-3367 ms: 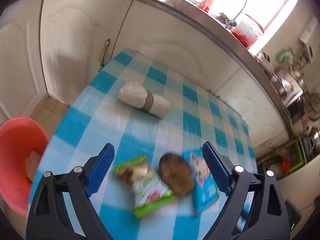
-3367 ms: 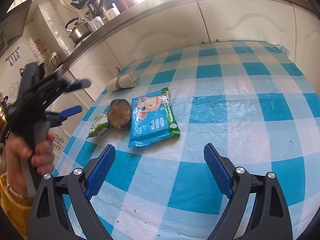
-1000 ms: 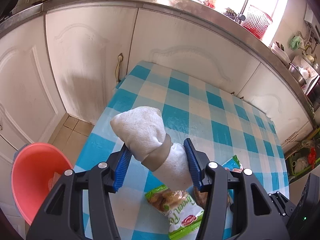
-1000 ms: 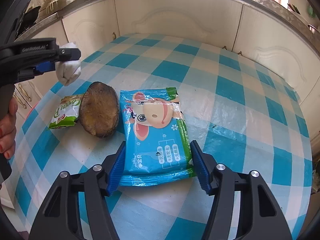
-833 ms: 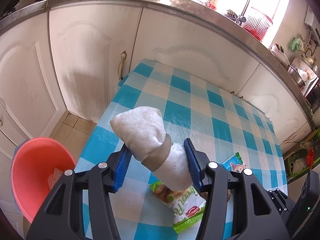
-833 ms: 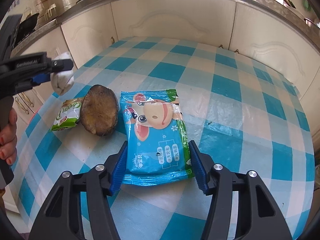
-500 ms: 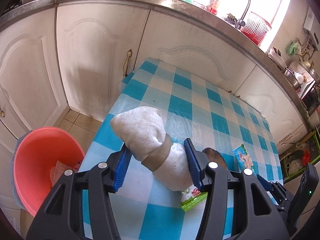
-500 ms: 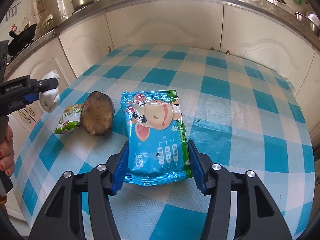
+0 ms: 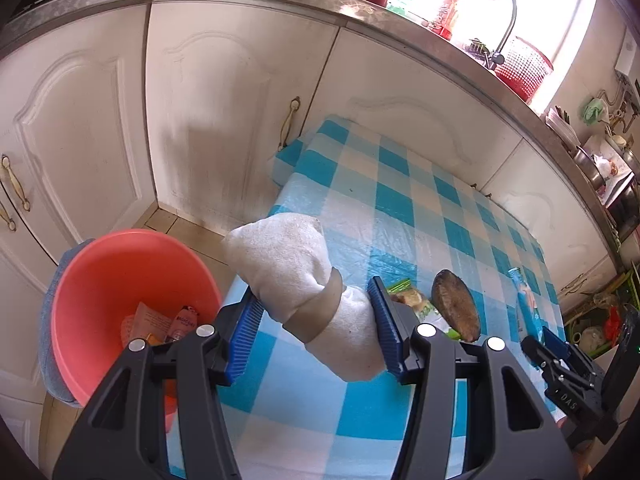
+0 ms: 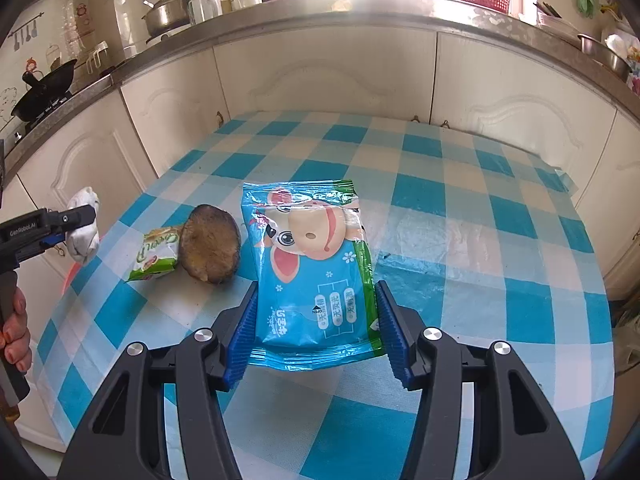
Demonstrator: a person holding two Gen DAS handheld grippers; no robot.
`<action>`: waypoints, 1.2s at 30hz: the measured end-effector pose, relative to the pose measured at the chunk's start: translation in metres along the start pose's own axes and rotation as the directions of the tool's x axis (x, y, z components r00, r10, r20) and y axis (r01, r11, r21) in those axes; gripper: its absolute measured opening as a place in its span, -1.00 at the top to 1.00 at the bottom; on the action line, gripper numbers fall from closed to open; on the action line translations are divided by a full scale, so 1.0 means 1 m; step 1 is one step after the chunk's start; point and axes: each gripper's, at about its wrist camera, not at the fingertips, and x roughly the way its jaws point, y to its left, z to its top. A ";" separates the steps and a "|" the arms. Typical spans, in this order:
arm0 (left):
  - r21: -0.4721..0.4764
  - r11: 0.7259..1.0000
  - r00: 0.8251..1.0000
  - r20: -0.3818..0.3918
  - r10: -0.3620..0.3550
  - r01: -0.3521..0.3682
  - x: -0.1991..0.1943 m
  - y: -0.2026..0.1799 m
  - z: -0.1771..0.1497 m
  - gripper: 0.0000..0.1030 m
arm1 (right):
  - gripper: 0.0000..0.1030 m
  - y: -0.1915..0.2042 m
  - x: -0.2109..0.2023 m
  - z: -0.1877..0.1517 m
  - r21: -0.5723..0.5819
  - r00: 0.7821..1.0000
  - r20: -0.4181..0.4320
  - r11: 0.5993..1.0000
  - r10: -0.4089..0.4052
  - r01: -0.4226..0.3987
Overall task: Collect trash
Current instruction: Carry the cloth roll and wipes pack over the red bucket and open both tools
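Left wrist view: the left tongs (image 9: 314, 330) pinch a white cloth bundle (image 9: 304, 280) bound with a brown tape band, its blue pads pressed against both sides. The bundle juts forward and up beyond the tips, over the near edge of the bench (image 9: 404, 208) with its blue-and-white checked cover. Below and to the left of these tongs an orange-red plastic basin (image 9: 108, 280) sits on the floor, with a few wrappers in its bottom. Ahead and to the right — just past the right pad — lie a green snack wrapper (image 9: 416, 306) and a brown, dark-skinned oval object (image 9: 456, 306), touching each other.

From the right wrist view, the right tongs (image 10: 314, 334) clamp the near end of a blue wet-wipes pack (image 10: 312, 264) printed with a cartoon cow; the pack extends forward between the pads. To their left on the bench lie the brown object and the green wrapper — the brown object just beside the pack's left edge.
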 end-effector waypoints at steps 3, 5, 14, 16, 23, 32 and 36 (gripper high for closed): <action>-0.009 1.000 1.000 0.009 0.008 -0.007 -0.007 0.008 -0.001 -0.05 | -0.10 0.003 -0.003 0.003 -0.002 1.000 0.007 1.000 0.005 -0.005; -0.020 1.000 1.000 0.016 0.015 -0.015 -0.012 0.016 -0.002 -0.05 | -0.10 0.007 -0.006 0.005 -0.005 1.000 0.012 1.000 0.013 -0.013; -0.070 0.996 0.997 0.035 0.065 -0.062 -0.034 0.054 -0.008 -0.05 | -0.10 0.037 -0.022 0.017 -0.053 0.997 0.039 0.997 0.063 -0.061; -0.082 0.994 0.996 0.035 0.078 -0.075 -0.038 0.063 -0.010 -0.05 | -0.10 0.048 -0.025 0.021 -0.069 0.995 0.042 0.994 0.086 -0.083; -0.133 0.985 0.992 0.039 0.118 -0.112 -0.050 0.096 -0.015 -0.05 | -0.10 0.089 -0.030 0.031 -0.138 0.987 0.042 0.979 0.157 -0.150; -0.193 0.972 0.989 0.046 0.143 -0.132 -0.065 0.130 -0.023 -0.05 | -0.10 0.148 -0.027 0.037 -0.246 0.973 0.013 0.944 0.231 -0.221; -0.220 0.966 0.987 0.049 0.152 -0.137 -0.070 0.144 -0.026 -0.05 | -0.10 0.178 -0.023 0.039 -0.293 0.963 -0.010 0.920 0.268 -0.259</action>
